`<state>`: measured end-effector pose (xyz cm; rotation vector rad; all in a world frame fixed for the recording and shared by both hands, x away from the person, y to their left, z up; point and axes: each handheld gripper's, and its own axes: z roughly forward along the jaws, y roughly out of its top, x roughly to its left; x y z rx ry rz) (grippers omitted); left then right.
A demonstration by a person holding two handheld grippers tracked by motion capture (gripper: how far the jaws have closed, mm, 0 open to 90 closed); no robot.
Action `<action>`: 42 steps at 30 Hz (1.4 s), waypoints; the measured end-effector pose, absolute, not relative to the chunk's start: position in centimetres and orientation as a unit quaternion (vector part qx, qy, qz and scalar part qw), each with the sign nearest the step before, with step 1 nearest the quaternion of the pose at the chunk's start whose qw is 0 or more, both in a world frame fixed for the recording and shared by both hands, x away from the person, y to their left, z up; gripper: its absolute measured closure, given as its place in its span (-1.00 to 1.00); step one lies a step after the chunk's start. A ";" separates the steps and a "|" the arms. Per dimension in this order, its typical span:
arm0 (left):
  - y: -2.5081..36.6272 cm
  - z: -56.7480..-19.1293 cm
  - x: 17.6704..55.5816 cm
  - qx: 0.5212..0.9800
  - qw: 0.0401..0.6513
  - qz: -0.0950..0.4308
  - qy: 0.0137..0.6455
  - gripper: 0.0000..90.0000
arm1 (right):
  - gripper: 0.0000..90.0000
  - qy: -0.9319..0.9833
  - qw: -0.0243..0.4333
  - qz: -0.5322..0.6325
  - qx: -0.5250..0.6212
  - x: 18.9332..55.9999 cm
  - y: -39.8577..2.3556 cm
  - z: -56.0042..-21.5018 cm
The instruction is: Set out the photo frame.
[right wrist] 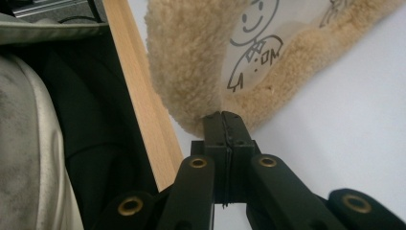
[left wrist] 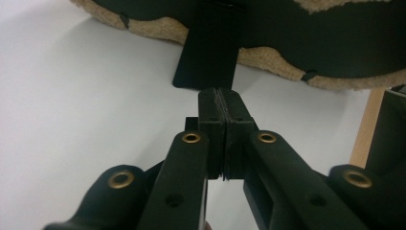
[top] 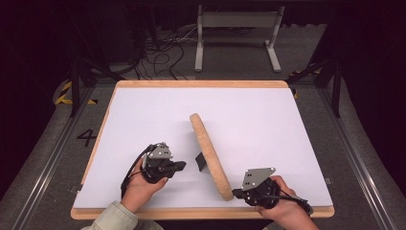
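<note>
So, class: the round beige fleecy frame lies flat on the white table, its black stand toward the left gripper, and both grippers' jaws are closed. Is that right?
One thing is wrong: the round beige fleecy frame does not lie flat. In the high view it stands on edge on the white table, propped by its black stand. The stand does face the left gripper, and both grippers' jaws are closed, the right gripper at the frame's rim.

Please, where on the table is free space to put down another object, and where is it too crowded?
The white table top is bare on its far left and far right, either side of the fleece-edged picture frame standing on edge. The near centre is crowded: the frame's black stand, the left gripper and the right gripper.
</note>
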<state>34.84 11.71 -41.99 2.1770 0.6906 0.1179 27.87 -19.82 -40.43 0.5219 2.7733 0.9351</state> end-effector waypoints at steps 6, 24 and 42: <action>10.1 -42.5 34.8 0.870 0.415 0.028 0.262 1.00 | 1.00 0.929 0.078 0.321 0.168 27.8 -18.9 -40.6; 4.6 -45.5 35.8 0.877 0.393 0.006 0.276 1.00 | 1.00 0.916 0.096 0.326 0.213 28.5 -21.2 -40.6; 5.5 -45.6 36.6 0.875 0.381 0.038 0.295 1.00 | 1.00 0.915 0.099 0.327 0.214 28.5 -21.4 -40.5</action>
